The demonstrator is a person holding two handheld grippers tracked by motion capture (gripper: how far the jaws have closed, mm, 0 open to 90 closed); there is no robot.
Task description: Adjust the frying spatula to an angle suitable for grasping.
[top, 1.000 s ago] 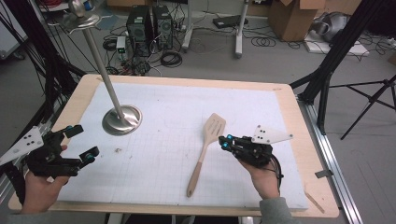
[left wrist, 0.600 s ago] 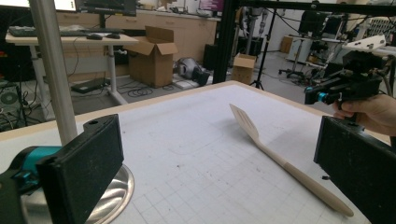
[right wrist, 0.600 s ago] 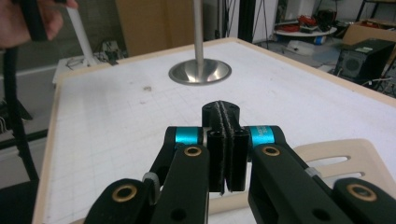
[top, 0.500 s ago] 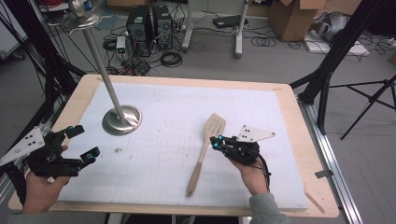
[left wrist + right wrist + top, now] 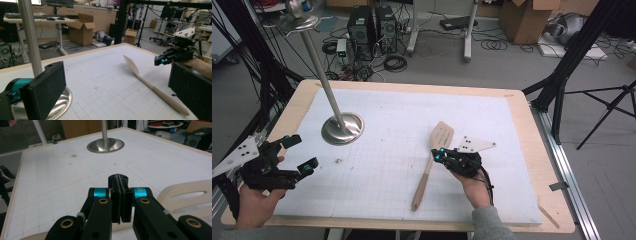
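A wooden spatula (image 5: 442,136) lies flat on the white mat, its slotted blade toward the far side and its handle toward the front edge. My right gripper (image 5: 437,154) is low over the spatula's neck with its tips at the handle's right side. In the right gripper view my right gripper (image 5: 121,195) has its pads pressed together with nothing between them, and the blade (image 5: 190,195) lies just below and to the right. My left gripper (image 5: 302,151) stands open at the mat's front left, and nothing sits between its jaws in the left gripper view (image 5: 116,87).
A metal stand with a round base (image 5: 342,129) and a tall leaning pole (image 5: 319,70) stands on the mat's left half, close to my left gripper. The wooden table edge (image 5: 552,220) frames the mat. Black frame legs, cables and boxes lie beyond the table.
My right gripper has moved left and down, from beside the spatula to right over its neck. The left gripper and the spatula have stayed put.
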